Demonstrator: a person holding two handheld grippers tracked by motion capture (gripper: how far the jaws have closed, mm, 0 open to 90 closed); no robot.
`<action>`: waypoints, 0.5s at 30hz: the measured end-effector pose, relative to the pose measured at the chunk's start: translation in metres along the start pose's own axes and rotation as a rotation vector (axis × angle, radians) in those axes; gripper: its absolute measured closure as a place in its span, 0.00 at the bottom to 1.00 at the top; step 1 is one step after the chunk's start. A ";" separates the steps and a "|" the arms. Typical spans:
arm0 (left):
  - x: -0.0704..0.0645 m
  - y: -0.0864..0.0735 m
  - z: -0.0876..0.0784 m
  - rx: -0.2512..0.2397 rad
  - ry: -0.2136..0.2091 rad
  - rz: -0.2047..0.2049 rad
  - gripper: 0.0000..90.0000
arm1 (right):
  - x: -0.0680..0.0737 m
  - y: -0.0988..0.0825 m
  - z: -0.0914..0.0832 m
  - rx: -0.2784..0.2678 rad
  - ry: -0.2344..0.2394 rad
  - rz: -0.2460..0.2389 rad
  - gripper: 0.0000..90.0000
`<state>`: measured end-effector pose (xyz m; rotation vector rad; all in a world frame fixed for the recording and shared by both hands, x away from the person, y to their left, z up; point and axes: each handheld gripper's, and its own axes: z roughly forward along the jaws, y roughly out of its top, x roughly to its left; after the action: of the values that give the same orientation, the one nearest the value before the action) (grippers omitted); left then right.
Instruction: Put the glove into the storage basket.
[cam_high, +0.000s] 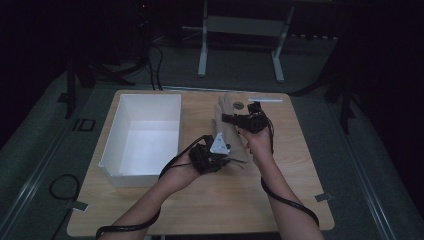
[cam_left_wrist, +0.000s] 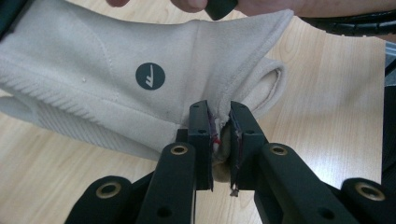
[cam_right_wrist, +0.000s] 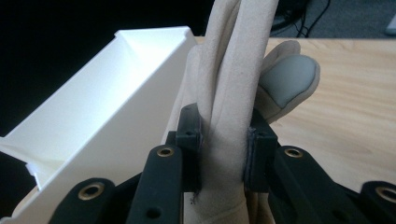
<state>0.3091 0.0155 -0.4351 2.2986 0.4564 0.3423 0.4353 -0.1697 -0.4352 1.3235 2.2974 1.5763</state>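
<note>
Beige glove (cam_high: 231, 131) beside white box (cam_high: 145, 134)

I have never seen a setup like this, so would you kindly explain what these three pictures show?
A person stands at a wooden table with a hand-held two-jaw gripper in each hand. One picture looks down from above; the other two come from cameras riding on each gripper. The left gripper and right gripper are both shut on a beige glove, which they hold off the table between them. The glove bears a round dark logo. An open white box sits to the left.
</note>
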 end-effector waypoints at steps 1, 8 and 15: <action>0.000 0.001 -0.003 0.001 0.004 0.008 0.91 | 0.003 0.003 0.000 -0.002 0.000 -0.009 0.81; 0.007 0.001 -0.019 -0.017 0.007 -0.012 0.91 | 0.020 0.017 0.002 -0.015 0.017 -0.032 0.81; 0.017 -0.004 -0.039 -0.026 0.022 -0.029 0.91 | 0.037 0.032 0.012 -0.013 0.030 -0.054 0.81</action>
<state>0.3084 0.0500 -0.4100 2.2629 0.4932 0.3579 0.4369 -0.1331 -0.4013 1.2325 2.3150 1.6026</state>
